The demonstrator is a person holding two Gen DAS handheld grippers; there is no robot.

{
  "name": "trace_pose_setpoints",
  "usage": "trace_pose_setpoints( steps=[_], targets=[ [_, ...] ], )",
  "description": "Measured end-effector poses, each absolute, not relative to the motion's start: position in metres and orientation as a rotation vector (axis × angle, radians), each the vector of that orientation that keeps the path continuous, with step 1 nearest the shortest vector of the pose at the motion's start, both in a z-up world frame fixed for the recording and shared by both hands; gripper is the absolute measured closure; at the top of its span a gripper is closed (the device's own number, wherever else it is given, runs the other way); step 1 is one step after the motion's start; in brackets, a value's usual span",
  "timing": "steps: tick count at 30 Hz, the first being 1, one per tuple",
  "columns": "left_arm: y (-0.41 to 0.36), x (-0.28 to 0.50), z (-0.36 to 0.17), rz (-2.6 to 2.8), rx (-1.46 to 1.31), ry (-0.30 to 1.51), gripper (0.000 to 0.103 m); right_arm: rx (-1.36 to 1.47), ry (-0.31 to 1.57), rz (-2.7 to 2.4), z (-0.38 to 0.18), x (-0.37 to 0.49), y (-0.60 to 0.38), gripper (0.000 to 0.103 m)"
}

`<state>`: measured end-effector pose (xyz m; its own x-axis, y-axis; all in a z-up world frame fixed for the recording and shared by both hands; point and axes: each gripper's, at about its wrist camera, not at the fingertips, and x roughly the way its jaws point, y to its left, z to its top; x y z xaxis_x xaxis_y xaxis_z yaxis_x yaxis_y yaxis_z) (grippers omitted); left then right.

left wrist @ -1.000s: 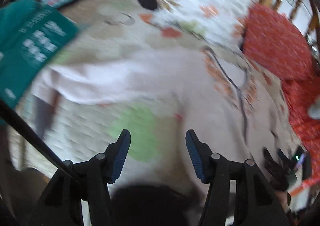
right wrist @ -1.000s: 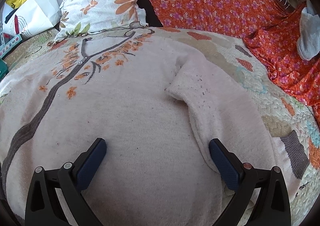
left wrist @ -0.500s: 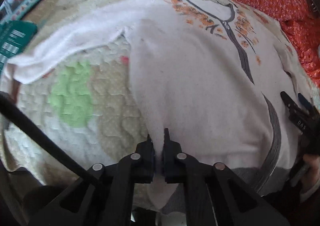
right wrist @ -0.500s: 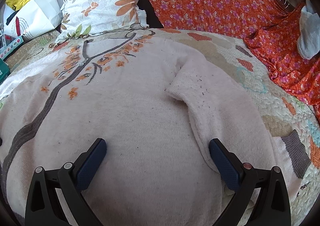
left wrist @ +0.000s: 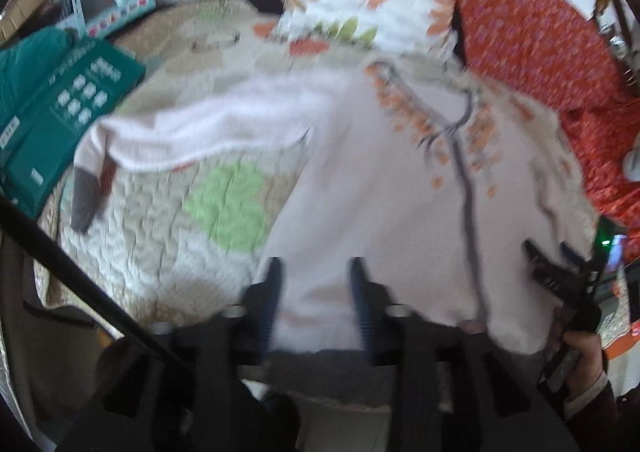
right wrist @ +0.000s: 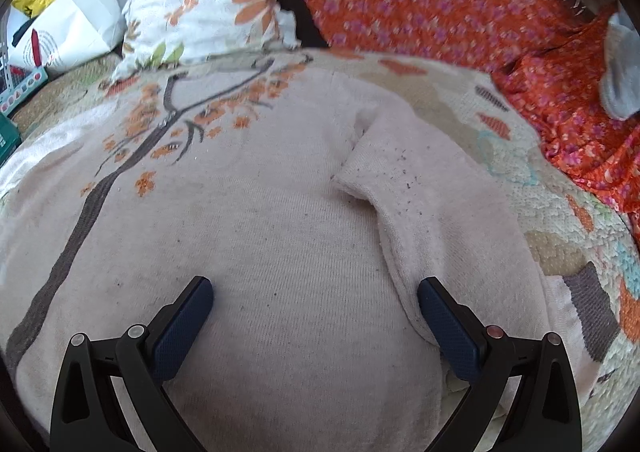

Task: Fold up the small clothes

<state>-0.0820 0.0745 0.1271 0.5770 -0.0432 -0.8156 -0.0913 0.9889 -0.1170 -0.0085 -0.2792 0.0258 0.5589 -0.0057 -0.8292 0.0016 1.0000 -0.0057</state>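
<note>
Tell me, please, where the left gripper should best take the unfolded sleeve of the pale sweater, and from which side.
Probably at the grey cuff of the sleeve. It is the free end, lying flat on the quilt, stretched away from the sweater body. Come from above, at the outer end.

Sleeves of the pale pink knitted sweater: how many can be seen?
2. One sleeve stretches out over the quilt toward the green box; the other sleeve lies folded along the sweater's body, beside the right gripper. None seems hidden.
</note>
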Motion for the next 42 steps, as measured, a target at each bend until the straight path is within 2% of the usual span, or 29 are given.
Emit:
trace_pose_setpoints(
  steps=[1, 2, 3, 4, 6, 7, 9, 14, 17, 19, 20, 21, 22, 23, 24, 28, 36, 42],
  targets=[
    [0.071, -0.081, 0.134, 0.021, -0.154, 0.934, 0.049, 0.037, 0.975, 0.005, 0.039, -0.011, -0.287, 0.033],
    [0.066, -0.081, 0.143, 0.006, -0.155, 0.902, 0.045, 0.087, 0.954, 0.033, 0.053, -0.016, -0.298, 0.042],
    [0.064, -0.081, 0.15, -0.011, -0.152, 0.876, 0.036, 0.186, 0.924, 0.083, 0.075, -0.023, -0.317, 0.045],
    [0.058, -0.082, 0.157, -0.032, -0.145, 0.841, 0.029, 0.22, 0.896, 0.096, 0.089, -0.028, -0.329, 0.044],
    [0.051, -0.084, 0.163, -0.059, -0.128, 0.794, 0.025, 0.256, 0.869, 0.08, 0.118, -0.038, -0.362, 0.04],
    [0.045, -0.085, 0.166, -0.071, -0.113, 0.775, 0.025, 0.238, 0.879, 0.04, 0.129, -0.042, -0.382, 0.03],
    [0.037, -0.084, 0.164, -0.089, -0.101, 0.769, 0.025, 0.201, 0.952, -0.066, 0.131, -0.048, -0.421, 0.024],
    [0.018, -0.072, 0.146, -0.142, -0.085, 0.821, 0.025, 0.307, 1.16, -0.298, 0.092, -0.063, -0.503, 0.024],
    [0.013, -0.072, 0.141, -0.162, -0.069, 0.835, 0.025, 0.416, 1.206, -0.324, 0.067, -0.058, -0.526, 0.025],
    [0.009, -0.073, 0.141, -0.162, -0.06, 0.838, 0.025, 0.451, 1.213, -0.335, 0.052, -0.051, -0.527, 0.033],
    [0.009, -0.074, 0.141, -0.159, -0.057, 0.84, 0.025, 0.426, 1.189, -0.351, 0.05, -0.048, -0.523, 0.033],
    [0.009, -0.075, 0.141, -0.155, -0.055, 0.841, 0.025, 0.383, 1.158, -0.35, 0.053, -0.043, -0.516, 0.038],
    [0.009, -0.076, 0.141, -0.147, -0.052, 0.844, 0.025, 0.368, 1.128, -0.329, 0.049, -0.041, -0.515, 0.061],
    [0.01, -0.076, 0.14, -0.14, -0.048, 0.847, 0.025, 0.364, 1.114, -0.29, 0.051, -0.037, -0.509, 0.079],
    [0.01, -0.076, 0.14, -0.131, -0.045, 0.85, 0.025, 0.374, 1.097, -0.267, 0.048, -0.037, -0.511, 0.091],
    [0.017, -0.07, 0.137, -0.1, -0.053, 0.865, 0.025, 0.387, 0.992, -0.272, 0.079, -0.04, -0.529, 0.092],
    [0.031, -0.059, 0.129, -0.07, -0.102, 0.863, 0.025, 0.374, 0.811, -0.686, 0.155, -0.075, -0.637, 0.093],
    [0.04, -0.057, 0.128, -0.071, -0.134, 0.856, 0.025, 0.33, 0.772, -0.593, 0.186, -0.045, -0.595, 0.093]
  ],
)
